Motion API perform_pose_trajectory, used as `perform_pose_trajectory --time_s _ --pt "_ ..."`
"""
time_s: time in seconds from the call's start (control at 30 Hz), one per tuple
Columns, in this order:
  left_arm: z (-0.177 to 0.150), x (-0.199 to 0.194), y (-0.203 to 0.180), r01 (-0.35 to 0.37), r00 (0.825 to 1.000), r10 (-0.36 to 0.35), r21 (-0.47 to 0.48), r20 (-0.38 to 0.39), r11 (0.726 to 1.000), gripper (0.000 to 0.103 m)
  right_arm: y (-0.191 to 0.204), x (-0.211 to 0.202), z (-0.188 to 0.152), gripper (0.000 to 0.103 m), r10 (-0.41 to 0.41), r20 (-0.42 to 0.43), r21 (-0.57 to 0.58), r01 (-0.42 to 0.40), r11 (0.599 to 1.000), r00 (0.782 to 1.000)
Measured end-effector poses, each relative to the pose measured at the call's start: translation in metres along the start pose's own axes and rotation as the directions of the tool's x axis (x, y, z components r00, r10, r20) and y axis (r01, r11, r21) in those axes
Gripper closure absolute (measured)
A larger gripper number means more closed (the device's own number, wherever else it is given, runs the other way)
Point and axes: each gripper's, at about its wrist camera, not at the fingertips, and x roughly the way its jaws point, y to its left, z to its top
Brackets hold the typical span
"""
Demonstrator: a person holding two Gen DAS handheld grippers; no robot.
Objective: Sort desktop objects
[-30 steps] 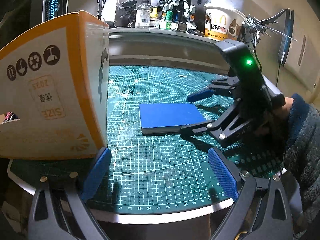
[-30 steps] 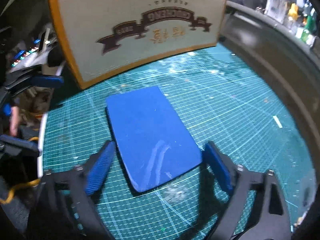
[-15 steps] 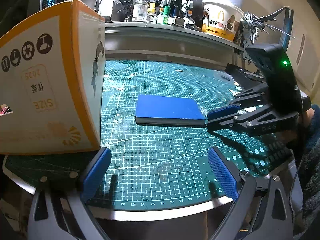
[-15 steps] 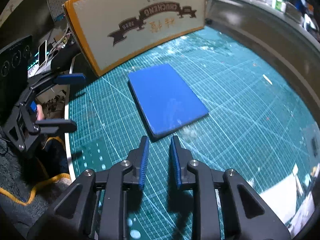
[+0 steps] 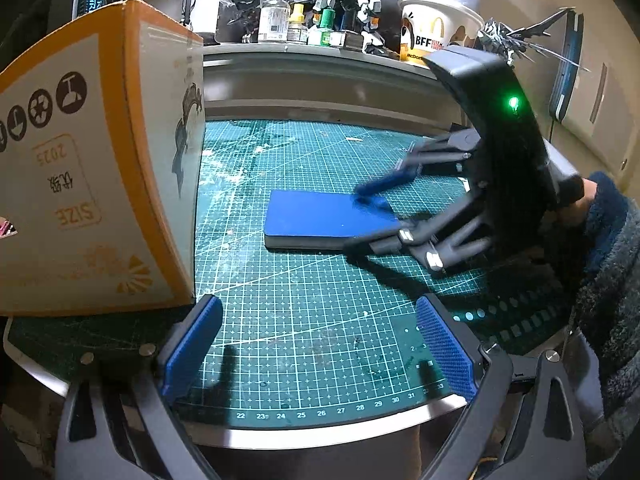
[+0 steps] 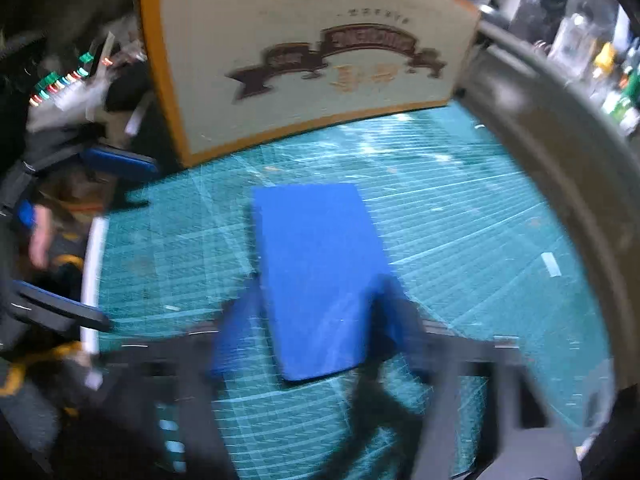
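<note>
A flat blue book lies on the green cutting mat. My right gripper is blurred and straddles the book's near end, one finger on each long side. Its jaws are opening, and I see no firm press on the book. An orange and white carton stands on the mat's left side. My left gripper stands open near the mat's front edge beside the carton, with nothing between its fingers.
A grey raised ledge runs behind the mat and carries model robots, small bottles and a paper bucket. A person's fuzzy dark sleeve holds the right gripper. Cables and lit gear sit off the mat's edge.
Half a second ago the right gripper was nearly shut and pulled back from the book. Now it is over the book's end with its fingers spread around it. The left gripper stayed put.
</note>
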Motion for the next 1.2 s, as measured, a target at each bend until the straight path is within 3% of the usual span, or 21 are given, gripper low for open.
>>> perform_pose_trajectory --time_s 0.13,0.23,0.7,0.77,0.97,1.07,1.2 --pt "0.0 0.003 0.0 -0.003 1.0 0.003 0.005 -0.006 1.0 0.005 0.017 -0.002 0.0 0.09 -0.055 0.005 -0.063 0.055 0.996 0.998" --pt "0.0 0.006 -0.001 0.004 1.0 -0.004 0.004 -0.013 1.0 0.005 0.02 -0.006 0.0 0.096 -0.099 0.026 -0.062 0.1 0.993 0.995" --pt "0.003 0.008 -0.011 0.014 1.0 -0.014 0.026 -0.013 1.0 0.005 -0.045 -0.028 -0.012 0.098 -0.327 0.016 0.138 0.322 0.937 0.945" --pt "0.007 0.009 -0.017 0.024 1.0 -0.024 0.035 -0.007 0.999 0.005 -0.055 -0.028 -0.017 0.098 -0.373 0.009 0.158 0.367 0.917 0.928" --pt "0.046 0.035 -0.041 0.025 0.999 -0.025 0.009 0.024 1.0 0.005 -0.085 -0.036 -0.029 0.097 -0.441 0.006 0.209 0.43 0.878 0.897" --pt "0.072 0.059 -0.045 0.06 0.998 -0.06 -0.034 0.023 0.998 0.005 -0.102 -0.044 -0.034 0.097 -0.453 0.012 0.249 0.436 0.865 0.892" --pt "0.111 0.118 -0.03 0.076 0.995 -0.083 -0.132 -0.048 0.988 0.005 -0.117 -0.051 -0.043 0.093 -0.466 0.008 0.279 0.446 0.85 0.884"
